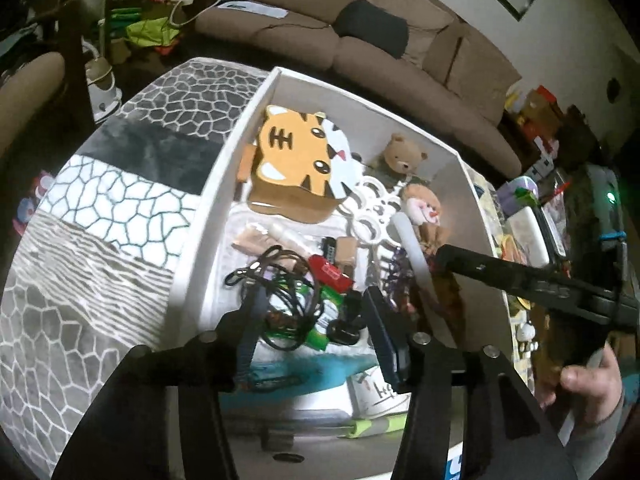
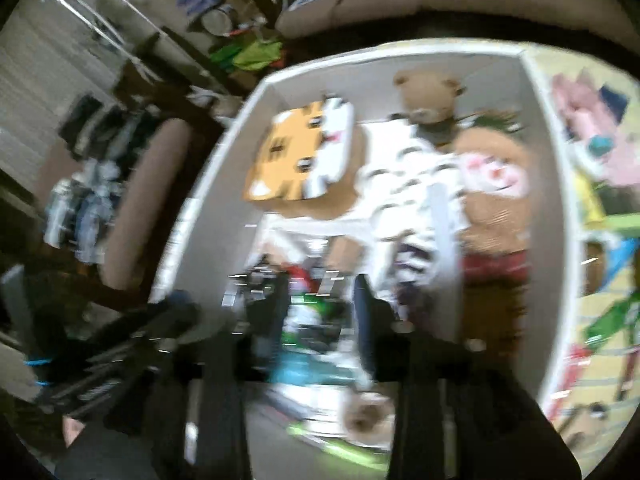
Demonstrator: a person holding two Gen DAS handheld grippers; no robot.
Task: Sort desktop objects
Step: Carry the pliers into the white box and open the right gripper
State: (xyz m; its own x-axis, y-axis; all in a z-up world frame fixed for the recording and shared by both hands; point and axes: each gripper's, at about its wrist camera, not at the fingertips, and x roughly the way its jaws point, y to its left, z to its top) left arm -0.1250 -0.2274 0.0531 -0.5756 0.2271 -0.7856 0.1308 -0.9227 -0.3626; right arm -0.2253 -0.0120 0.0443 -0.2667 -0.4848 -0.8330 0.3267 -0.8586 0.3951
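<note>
Black left gripper [image 1: 316,308] and right gripper [image 2: 320,300] are hanging parted, empty, over white cardboard box [image 1: 208,216] on grey patterned blanket [image 1: 100,208]; brown sofa [image 1: 400,40] behind.

A white box [image 1: 224,168] sat open on the patterned cloth, crowded with desk clutter. A tiger-face case [image 1: 298,160] lay flat at its far end beside a small brown bear [image 1: 402,156]. Nearer lay tangled black cords [image 1: 276,292], a red item [image 1: 330,274] and what looked like a plush doll [image 1: 424,210].
</note>
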